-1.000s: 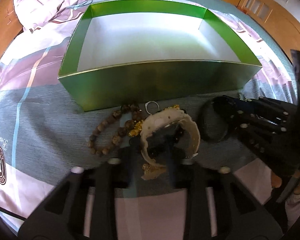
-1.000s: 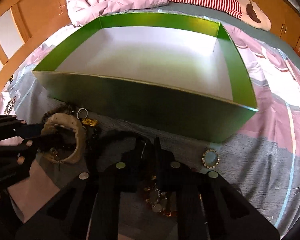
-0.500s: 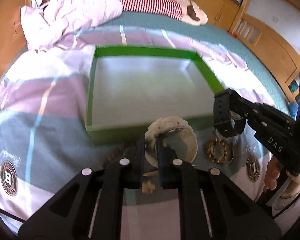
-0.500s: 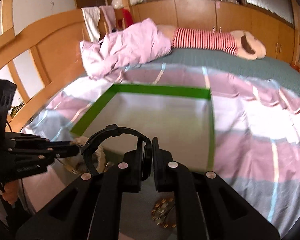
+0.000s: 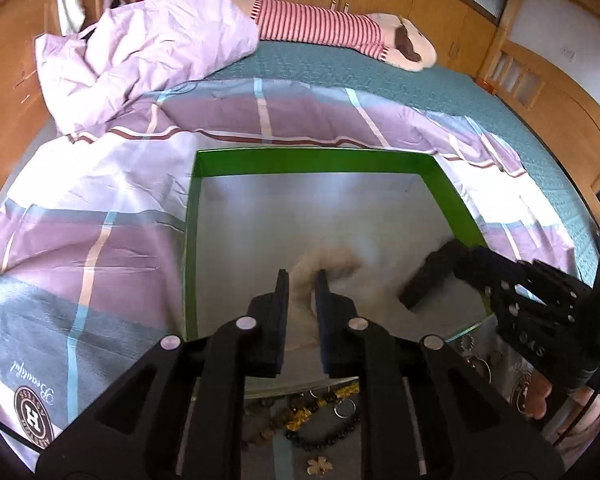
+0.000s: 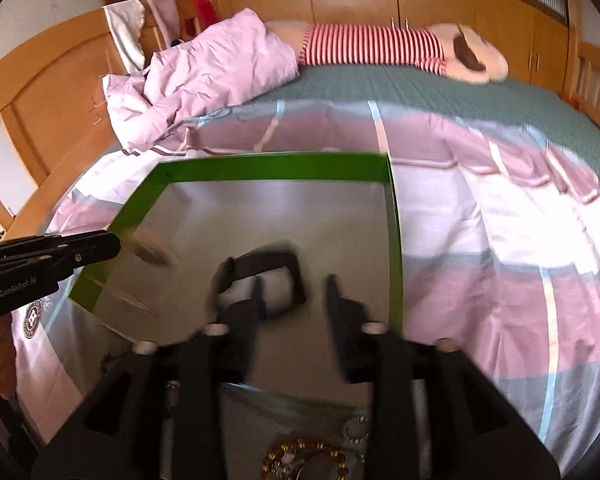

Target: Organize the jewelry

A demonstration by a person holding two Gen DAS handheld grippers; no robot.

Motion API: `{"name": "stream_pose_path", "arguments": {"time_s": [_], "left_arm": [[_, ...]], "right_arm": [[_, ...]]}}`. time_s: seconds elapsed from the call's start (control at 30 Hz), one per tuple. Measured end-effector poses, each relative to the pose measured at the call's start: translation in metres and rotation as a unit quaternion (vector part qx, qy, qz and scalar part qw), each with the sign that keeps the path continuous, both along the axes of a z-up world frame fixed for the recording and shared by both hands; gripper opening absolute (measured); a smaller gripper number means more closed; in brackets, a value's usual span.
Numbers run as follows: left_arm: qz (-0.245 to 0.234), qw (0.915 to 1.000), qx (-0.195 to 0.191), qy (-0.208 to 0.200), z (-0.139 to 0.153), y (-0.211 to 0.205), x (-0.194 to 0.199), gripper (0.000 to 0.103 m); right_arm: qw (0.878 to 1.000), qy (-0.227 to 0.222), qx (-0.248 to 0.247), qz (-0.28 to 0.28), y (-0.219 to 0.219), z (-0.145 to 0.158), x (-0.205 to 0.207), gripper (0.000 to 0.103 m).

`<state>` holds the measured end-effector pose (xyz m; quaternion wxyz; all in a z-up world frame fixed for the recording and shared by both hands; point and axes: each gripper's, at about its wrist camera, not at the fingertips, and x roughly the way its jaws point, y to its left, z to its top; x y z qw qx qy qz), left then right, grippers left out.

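Over the silver floor of the green box (image 5: 312, 158), which sits on a striped pink and grey bedspread (image 5: 100, 240), both grippers hang tilted downward. The left gripper (image 5: 302, 276) has its jaws narrowly parted and opening; a blurred cream watch (image 5: 324, 264) lies between the fingertips and curls away past them over the box floor, and whether the pads press it cannot be told through the blur. The right gripper (image 6: 292, 284) has its jaws moderately apart and opening; the black watch (image 6: 268, 264) sits at the tip of the left finger, its band looping ahead of and partly into the gap, blurred, with the right finger well clear of it. In the left view that black watch shows at the right gripper's tip over the box's right side. Loose jewelry remains on the bedspread just in front of the box's near wall: dark beads and gold pieces (image 5: 320, 404) below the left gripper, a gold-beaded bracelet (image 6: 304, 460) under the right one.

A second ago both grippers were low at the pile outside the box, jaws nearly closed; half a second ago each carried its watch pinched tight above the near wall. Both are now over the box interior with the jaws spreading
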<state>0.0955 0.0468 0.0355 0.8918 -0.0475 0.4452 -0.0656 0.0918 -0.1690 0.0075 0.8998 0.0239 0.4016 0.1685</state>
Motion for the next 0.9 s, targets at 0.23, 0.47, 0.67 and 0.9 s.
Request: {"name": "stream_pose_path", "arguments": {"time_s": [0.23, 0.47, 0.67, 0.9], "left_arm": [[-0.010, 0.9994, -0.031, -0.011, 0.014, 0.013, -0.047, 0.045], [0.022, 0.9969, -0.008, 0.075, -0.039, 0.029, -0.074, 0.045], [0.039, 0.9940, 0.013, 0.101, -0.056, 0.029, -0.071, 0.053], [0.019, 0.9930, 0.035, 0.111, -0.062, 0.015, -0.071, 0.060]], "right_arm": [[1.000, -0.009, -0.004, -0.005, -0.032, 0.023, -0.050, 0.058], [0.994, 0.084, -0.043, -0.055, -0.059, -0.031, -0.075, 0.059], [0.988, 0.130, -0.063, -0.054, -0.055, -0.055, -0.073, 0.059], [0.986, 0.124, -0.088, 0.069, -0.014, -0.062, -0.090, 0.058]]}}
